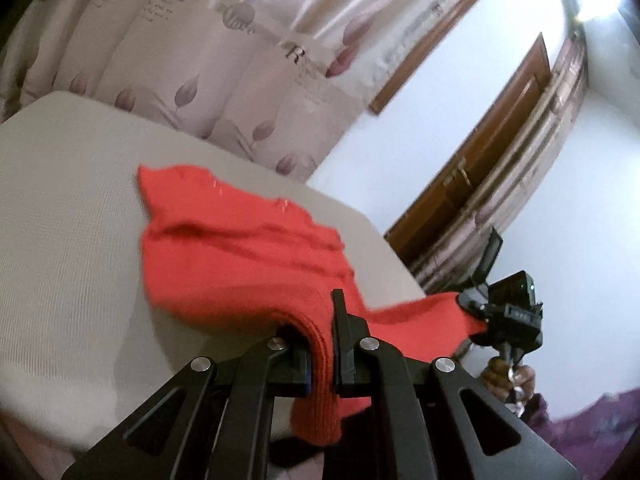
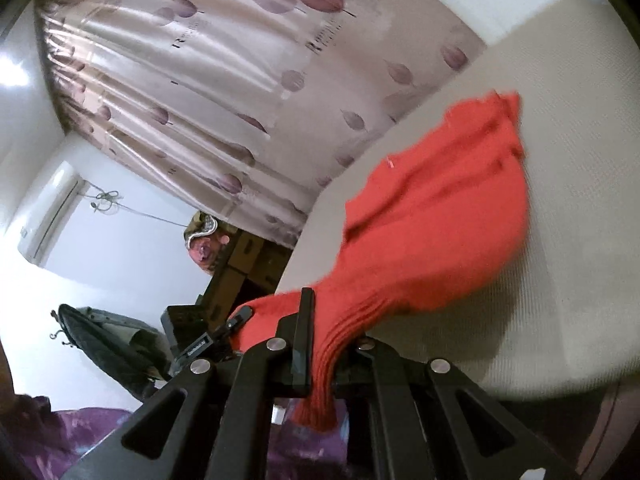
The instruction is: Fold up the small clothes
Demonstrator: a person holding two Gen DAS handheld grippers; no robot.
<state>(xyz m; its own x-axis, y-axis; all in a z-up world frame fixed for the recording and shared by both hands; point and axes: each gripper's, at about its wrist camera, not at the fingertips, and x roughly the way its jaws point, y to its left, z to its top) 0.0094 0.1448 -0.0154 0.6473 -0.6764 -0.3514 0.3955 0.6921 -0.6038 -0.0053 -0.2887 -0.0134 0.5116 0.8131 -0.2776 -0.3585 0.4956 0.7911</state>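
Nearest in the left wrist view, the left gripper point(image 1: 322, 344) is closed on a ribbed edge of the red knit garment point(image 1: 240, 256), a short tail of which hangs down below the fingers. In the right wrist view the right gripper point(image 2: 326, 346) is likewise clamped on another ribbed edge of the same garment point(image 2: 436, 232), again with a bunch of fabric hanging beneath. The right gripper is also seen to the right in the left view point(image 1: 476, 312), with a band of the cloth stretched between the two.

Beyond the grippers, the garment is lifted at its near edge, while its far part rests wrinkled on the pale cloth-covered desk point(image 1: 72, 208), close to the desk's near edge. Farther off a leaf-patterned curtain point(image 1: 224, 72) is seen, and a wooden door point(image 1: 492, 152) at the right.

A fold step is judged to be in hand. If the two grippers are moved unevenly, the fold may be skewed or the cloth bunched. The knit may be pulled out of either grip if it is stretched too hard. Since the garment lies near the desk's edge, it could be dragged off if drawn nearer.
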